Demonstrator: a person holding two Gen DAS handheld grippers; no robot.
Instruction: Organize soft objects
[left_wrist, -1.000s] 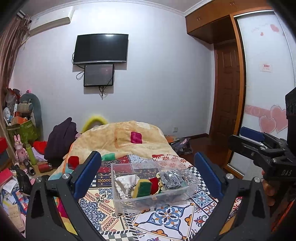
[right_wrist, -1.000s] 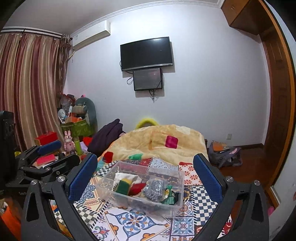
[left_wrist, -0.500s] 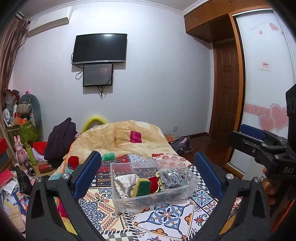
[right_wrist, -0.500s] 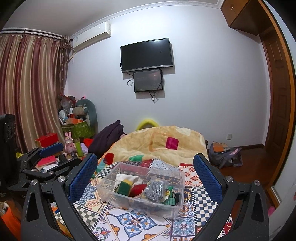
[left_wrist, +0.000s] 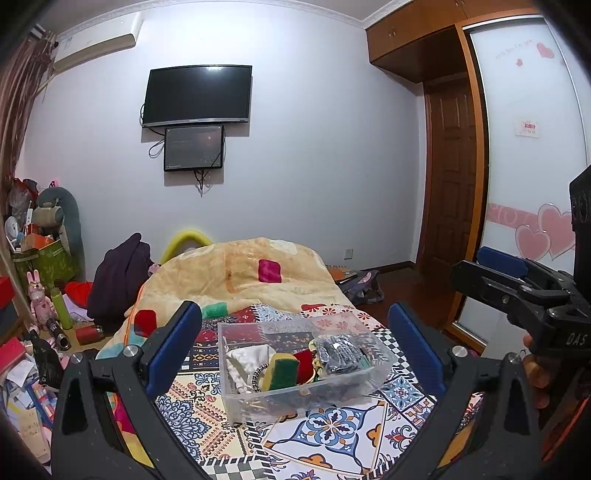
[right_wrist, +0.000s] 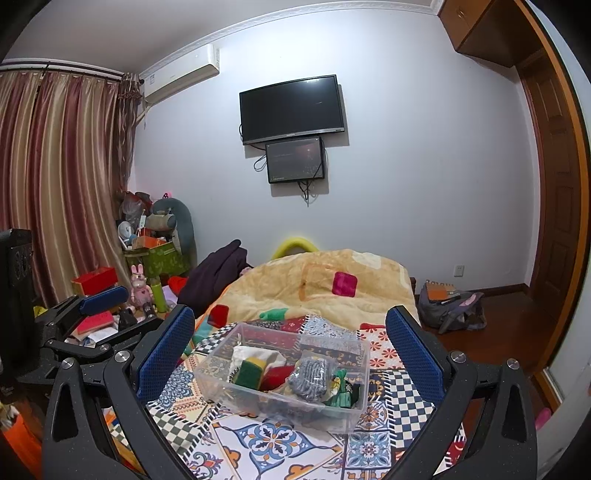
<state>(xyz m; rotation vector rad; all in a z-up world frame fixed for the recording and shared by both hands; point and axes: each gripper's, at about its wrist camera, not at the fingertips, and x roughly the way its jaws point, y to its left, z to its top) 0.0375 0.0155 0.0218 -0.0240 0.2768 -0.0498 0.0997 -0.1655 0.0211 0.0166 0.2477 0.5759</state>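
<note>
Both grippers hang above the near end of the bed, released and holding nothing: the left gripper (left_wrist: 295, 350) and right gripper (right_wrist: 290, 354) each frame the clear box (right_wrist: 354, 413). It sits on the patterned cloth (left_wrist: 332, 432), holding a sponge (left_wrist: 282, 374) and a grey pouch (right_wrist: 309, 376).

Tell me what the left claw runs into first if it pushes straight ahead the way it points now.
Probably the clear plastic bin on the patterned cloth: it sits centred between the open left claw fingers. Depth is unclear; a high line might pass over it toward the yellow quilt.

"DAS" is printed on the right gripper (left_wrist: 496, 264).
</note>
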